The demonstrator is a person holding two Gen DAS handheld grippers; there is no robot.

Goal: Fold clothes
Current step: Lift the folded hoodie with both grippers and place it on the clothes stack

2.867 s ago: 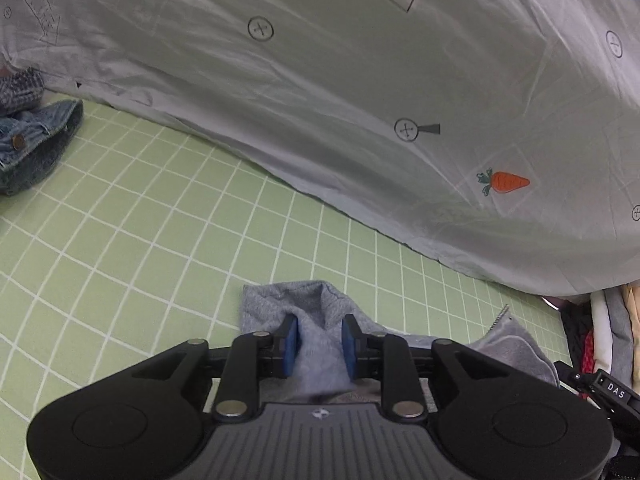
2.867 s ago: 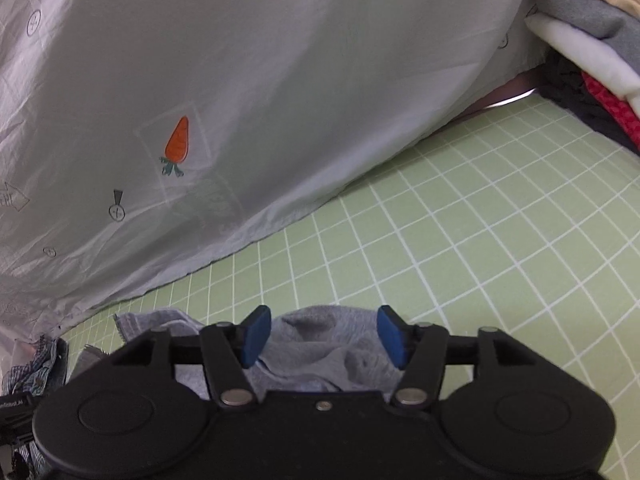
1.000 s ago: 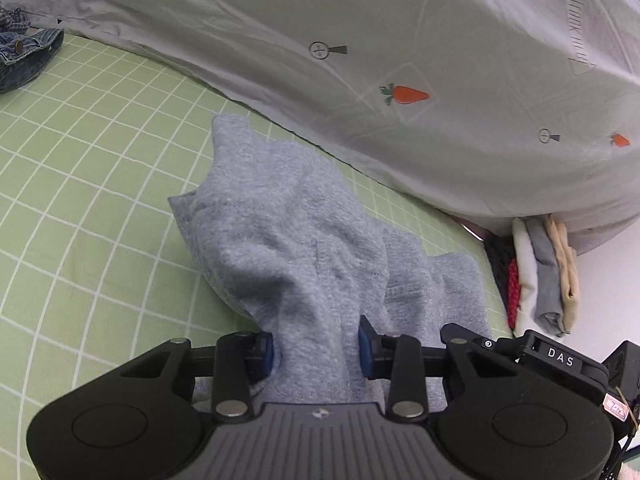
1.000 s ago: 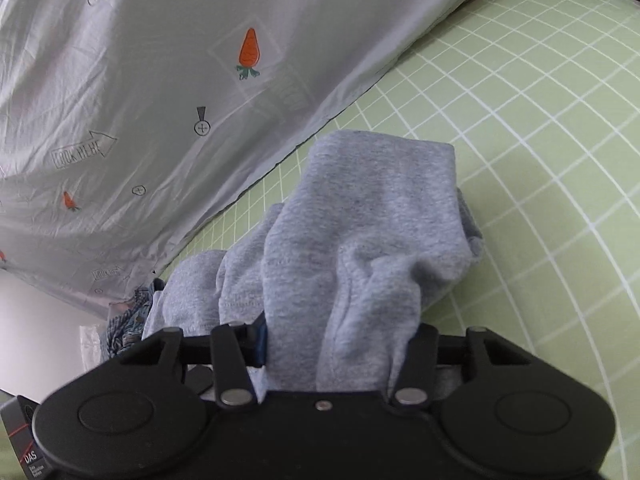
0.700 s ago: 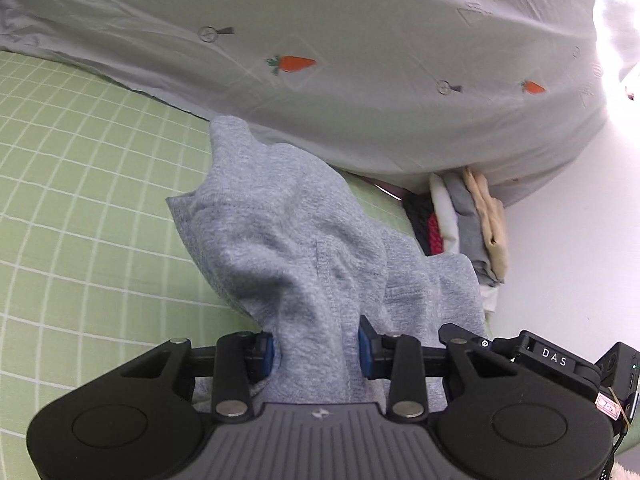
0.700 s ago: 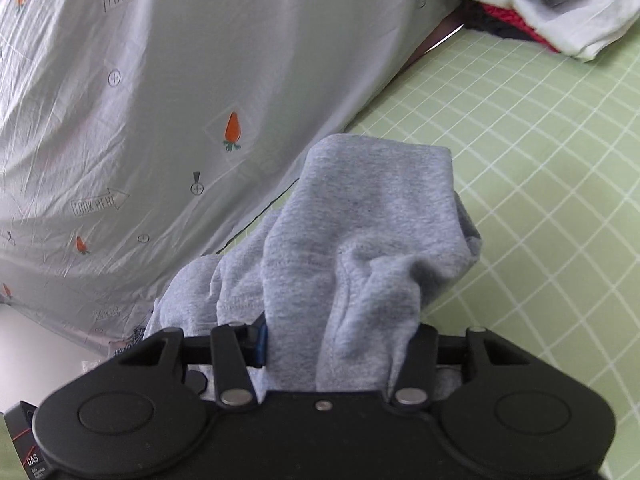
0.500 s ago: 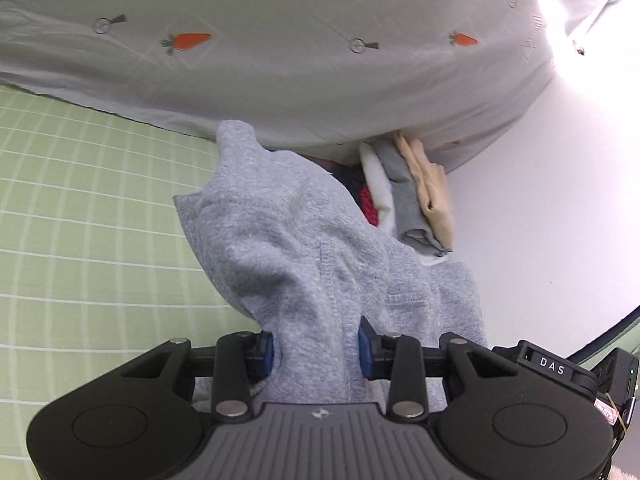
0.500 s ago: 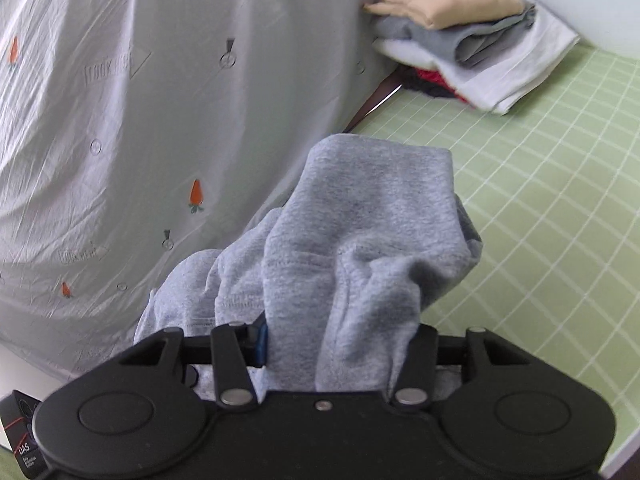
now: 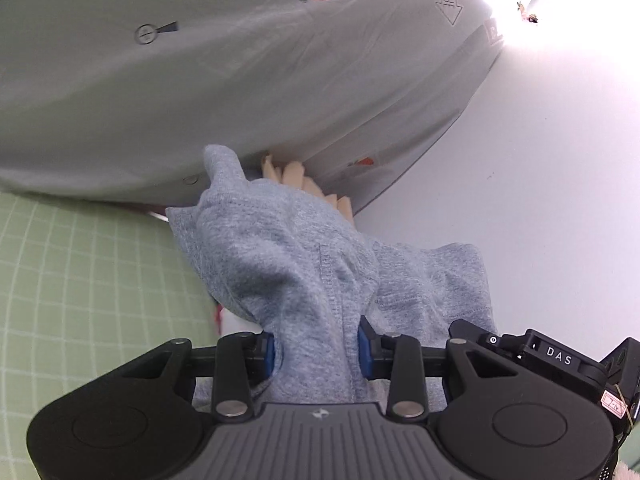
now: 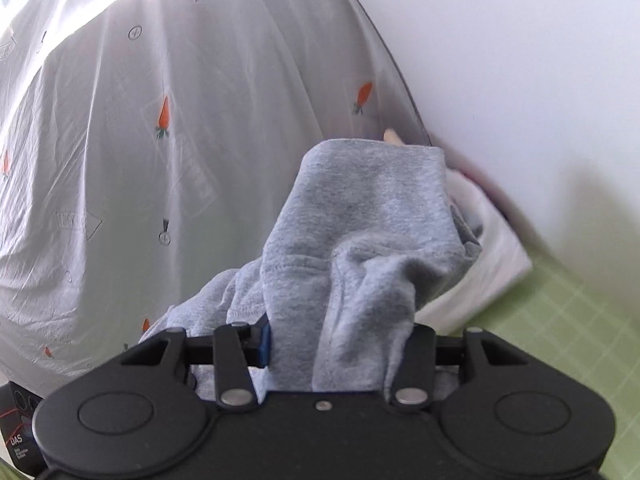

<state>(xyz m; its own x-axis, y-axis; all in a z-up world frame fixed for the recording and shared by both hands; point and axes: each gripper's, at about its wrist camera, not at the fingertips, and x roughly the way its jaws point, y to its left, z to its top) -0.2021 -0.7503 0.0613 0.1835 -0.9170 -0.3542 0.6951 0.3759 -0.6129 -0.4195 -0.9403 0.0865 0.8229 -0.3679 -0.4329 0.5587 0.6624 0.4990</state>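
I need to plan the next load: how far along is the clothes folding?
Done: a stack of folded clothes sits by the wall on the green grid mat. In hand: the grey garment, bunched and folded over, is clamped by both the left hand-held gripper and the right hand-held gripper and held up in front of the stack. Left: setting it down there. Other unfolded clothes are not visible.

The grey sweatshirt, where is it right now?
The grey sweatshirt hangs bunched in both the left gripper and right gripper, in front of the carrot-print sheet.
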